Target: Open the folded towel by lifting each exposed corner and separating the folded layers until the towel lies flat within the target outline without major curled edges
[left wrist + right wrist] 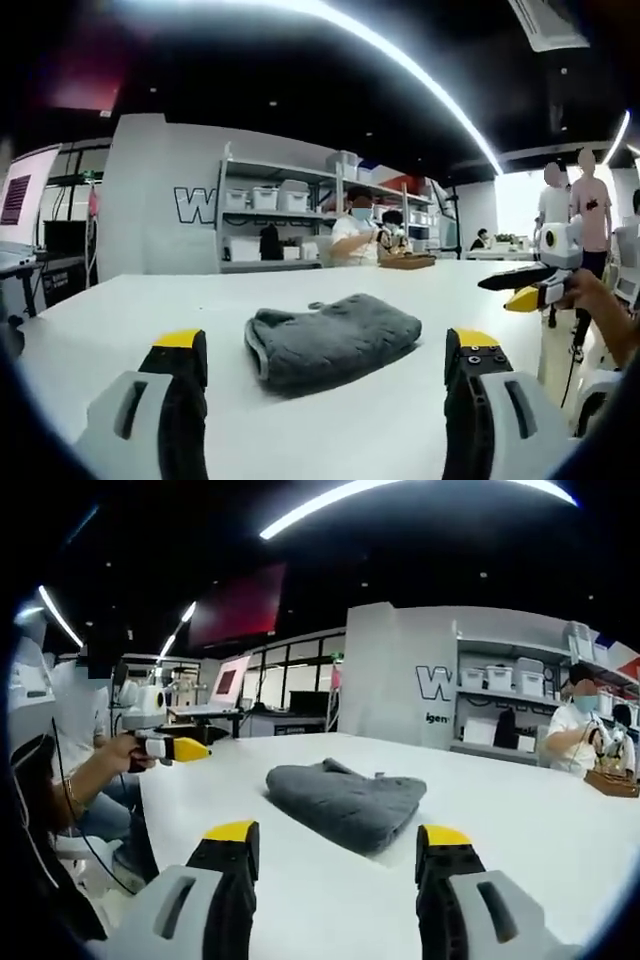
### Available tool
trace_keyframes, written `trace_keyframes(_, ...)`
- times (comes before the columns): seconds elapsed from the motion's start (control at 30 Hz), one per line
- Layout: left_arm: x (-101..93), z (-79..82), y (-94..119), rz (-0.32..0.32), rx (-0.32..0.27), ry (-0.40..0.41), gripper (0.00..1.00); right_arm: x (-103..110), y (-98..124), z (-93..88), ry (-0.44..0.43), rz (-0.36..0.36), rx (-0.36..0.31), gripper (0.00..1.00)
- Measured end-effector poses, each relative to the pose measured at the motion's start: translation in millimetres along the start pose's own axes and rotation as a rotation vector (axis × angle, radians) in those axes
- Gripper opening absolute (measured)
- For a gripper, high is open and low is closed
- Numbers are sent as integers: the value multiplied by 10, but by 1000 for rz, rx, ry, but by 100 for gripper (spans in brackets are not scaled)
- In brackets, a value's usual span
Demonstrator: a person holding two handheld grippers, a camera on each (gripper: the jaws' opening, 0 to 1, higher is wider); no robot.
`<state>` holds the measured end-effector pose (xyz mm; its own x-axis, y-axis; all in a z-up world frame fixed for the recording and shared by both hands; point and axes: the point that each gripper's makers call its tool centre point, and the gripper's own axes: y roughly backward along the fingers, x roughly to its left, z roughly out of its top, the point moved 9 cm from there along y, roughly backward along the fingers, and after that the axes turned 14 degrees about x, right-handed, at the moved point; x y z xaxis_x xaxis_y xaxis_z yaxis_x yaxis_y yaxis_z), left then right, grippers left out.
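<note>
A grey folded towel lies bunched on the white table, with a curled edge on its left side. My left gripper hovers just short of it, jaws wide apart and holding nothing. At the right edge of the left gripper view, a hand holds the right gripper above the table. From the other side, the towel sits just beyond my open right gripper, which holds nothing. The left gripper shows at the left, held by a hand off the table edge.
A wooden tray rests at the table's far edge, where people sit in front of shelving with white bins. More people stand at the far right. A seated person is beside the table edge.
</note>
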<state>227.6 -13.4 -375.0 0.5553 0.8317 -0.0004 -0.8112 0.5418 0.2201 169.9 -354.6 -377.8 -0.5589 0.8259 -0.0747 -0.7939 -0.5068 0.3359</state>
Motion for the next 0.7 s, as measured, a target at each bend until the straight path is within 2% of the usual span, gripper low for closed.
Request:
trace_keyframes(0.2,103,-7,-90,2,1,-12,95,18,-105,83,49,20,6,61)
trace_keyframes(0.43,197,9,-201,17,8,-22,94,-70,-225,180,49,26,-8,60)
trace_keyframes(0.7,361,57,-292,48,15,5,95,-142,-349,299,66,27,-23,60)
